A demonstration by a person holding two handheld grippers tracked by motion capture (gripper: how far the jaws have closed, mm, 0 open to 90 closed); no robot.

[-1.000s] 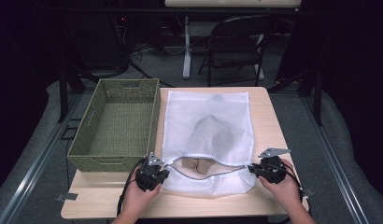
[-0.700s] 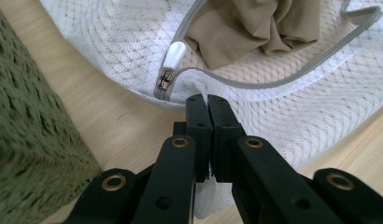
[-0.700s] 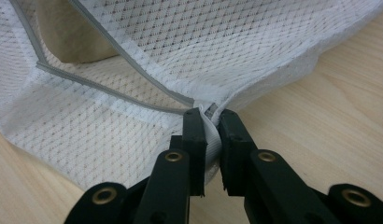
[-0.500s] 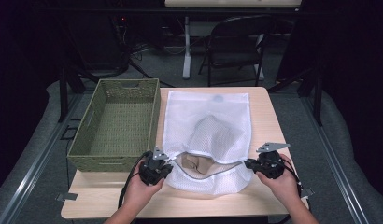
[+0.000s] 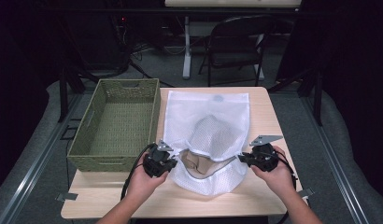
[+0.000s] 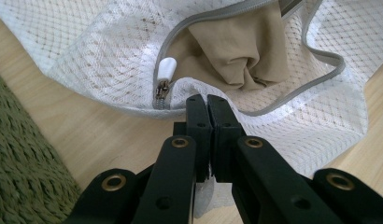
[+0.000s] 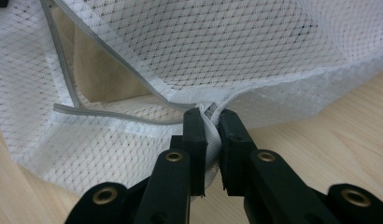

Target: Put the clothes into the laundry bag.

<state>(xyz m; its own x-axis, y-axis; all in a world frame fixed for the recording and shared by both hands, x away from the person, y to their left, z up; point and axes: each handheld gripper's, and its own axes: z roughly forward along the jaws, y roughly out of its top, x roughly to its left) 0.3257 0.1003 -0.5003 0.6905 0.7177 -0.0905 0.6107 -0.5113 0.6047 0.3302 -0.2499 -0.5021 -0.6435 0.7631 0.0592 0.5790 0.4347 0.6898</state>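
The white mesh laundry bag lies in the middle of the high view, on the wooden worktop, with the green woven basket just beside it at the left. Its zipper is open at the lower edge, and a beige garment shows inside the mouth.

The left gripper is at the lower left of the bag. In the left gripper view its jaws are pressed together on the mesh hem, just beside the white zipper pull. The right gripper is at the lower right, and in the right gripper view its jaws are clamped on a fold of the hem at the other end of the opening.

I judge that the step in hand is to hold the bag by both corners of its mouth, which hangs open between them. The next move probably calls for raising the bag by these two grips, so the garment can be taken or shaken out, perhaps toward the basket. Both grips must be firm, because the mesh is thin and may slip.
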